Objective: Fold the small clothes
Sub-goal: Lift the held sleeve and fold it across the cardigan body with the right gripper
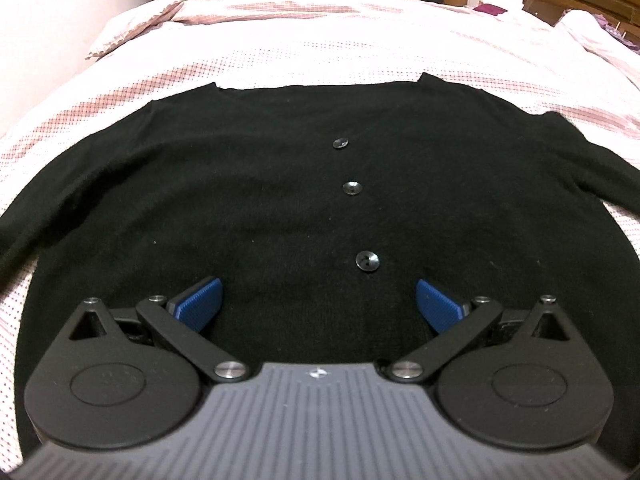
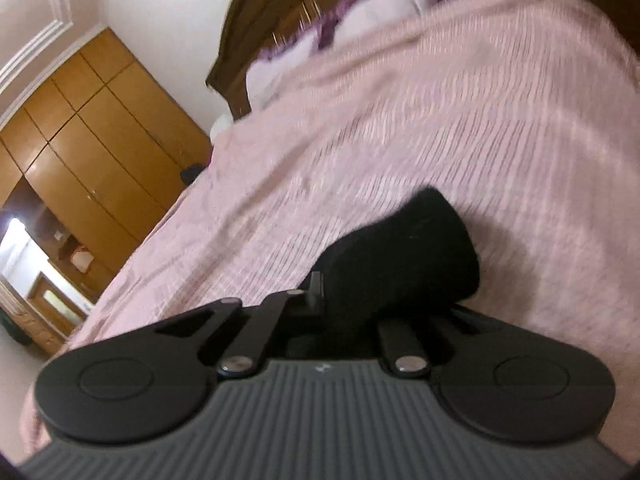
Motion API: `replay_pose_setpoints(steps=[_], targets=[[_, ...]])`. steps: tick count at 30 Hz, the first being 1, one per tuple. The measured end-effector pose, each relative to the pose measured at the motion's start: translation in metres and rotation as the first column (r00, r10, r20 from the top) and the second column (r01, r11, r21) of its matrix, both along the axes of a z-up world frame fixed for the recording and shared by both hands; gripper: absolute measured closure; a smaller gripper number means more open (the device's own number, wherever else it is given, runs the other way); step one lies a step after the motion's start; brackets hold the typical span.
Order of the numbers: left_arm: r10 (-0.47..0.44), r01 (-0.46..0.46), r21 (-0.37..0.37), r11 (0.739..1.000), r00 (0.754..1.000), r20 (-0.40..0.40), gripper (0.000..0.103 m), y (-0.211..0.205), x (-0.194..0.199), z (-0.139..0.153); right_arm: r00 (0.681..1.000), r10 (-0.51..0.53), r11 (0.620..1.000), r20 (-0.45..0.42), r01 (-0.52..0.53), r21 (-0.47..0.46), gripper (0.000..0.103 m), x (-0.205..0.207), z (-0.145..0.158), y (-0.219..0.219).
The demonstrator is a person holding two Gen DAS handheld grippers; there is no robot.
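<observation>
Left hand-held gripper [image 1: 318, 300]: released, blue pads [image 1: 200, 298] spread wide over the cardigan's lower front.
Right hand-held gripper [image 2: 352, 292]: clenched on a black sleeve end [image 2: 404, 252], lifted off the bedspread.
Black cardigan [image 1: 240, 200]: flat on the bed, button side up, neckline toward 12 o'clock.
Buttons: three, in a line; the nearest [image 1: 367, 261] at 12 o'clock from the left pads.
Left view only: the whole cardigan body.
Right view only: the gripped sleeve, blurred; wooden wardrobe [image 2: 92, 140] at 9 o'clock.
Bedspread [image 1: 320, 48]: pink checked.
</observation>
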State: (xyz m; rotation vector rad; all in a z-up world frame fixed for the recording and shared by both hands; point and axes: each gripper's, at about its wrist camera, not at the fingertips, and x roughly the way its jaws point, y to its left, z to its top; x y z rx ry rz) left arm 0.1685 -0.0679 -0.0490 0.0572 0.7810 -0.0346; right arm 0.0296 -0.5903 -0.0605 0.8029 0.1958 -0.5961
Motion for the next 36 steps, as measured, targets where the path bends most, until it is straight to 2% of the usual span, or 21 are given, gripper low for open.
replay_pose_setpoints(steps=[3,5,8,12,20,28,36], targets=[[0.002,-0.002,-0.006,1.0,1.0,-0.001,0.0,0.001,0.0,0.001,0.998,0.033,0.999,-0.05,-0.033,0.004,0.097,-0.001,-0.008,-0.005],[0.002,-0.002,-0.009,1.0,1.0,-0.006,0.0,0.002,0.001,0.002,0.994,0.055,0.998,-0.091,-0.052,0.04,0.097,0.004,-0.017,-0.01],[-0.002,0.001,-0.021,1.0,1.0,-0.018,0.0,0.006,-0.001,0.007,0.995,0.056,0.997,-0.089,-0.05,0.065,0.097,0.006,-0.02,-0.011],[0.006,-0.006,-0.027,1.0,1.0,-0.006,0.0,0.013,-0.007,0.016,0.995,0.077,0.996,-0.063,-0.075,0.039,0.096,0.009,-0.005,-0.001],[0.017,-0.018,0.016,1.0,1.0,0.022,0.0,0.031,-0.021,0.033,0.982,0.188,0.982,0.032,-0.188,-0.022,0.096,0.019,0.042,0.032],[0.023,-0.022,-0.027,0.999,1.0,0.014,0.0,0.058,-0.034,0.044,0.932,0.345,0.938,0.114,-0.338,-0.075,0.096,0.059,0.091,0.088],[0.068,-0.067,-0.051,0.996,0.997,0.023,0.0,0.092,-0.04,0.049,0.846,0.51,0.86,0.153,-0.497,-0.118,0.097,0.103,0.126,0.157]])
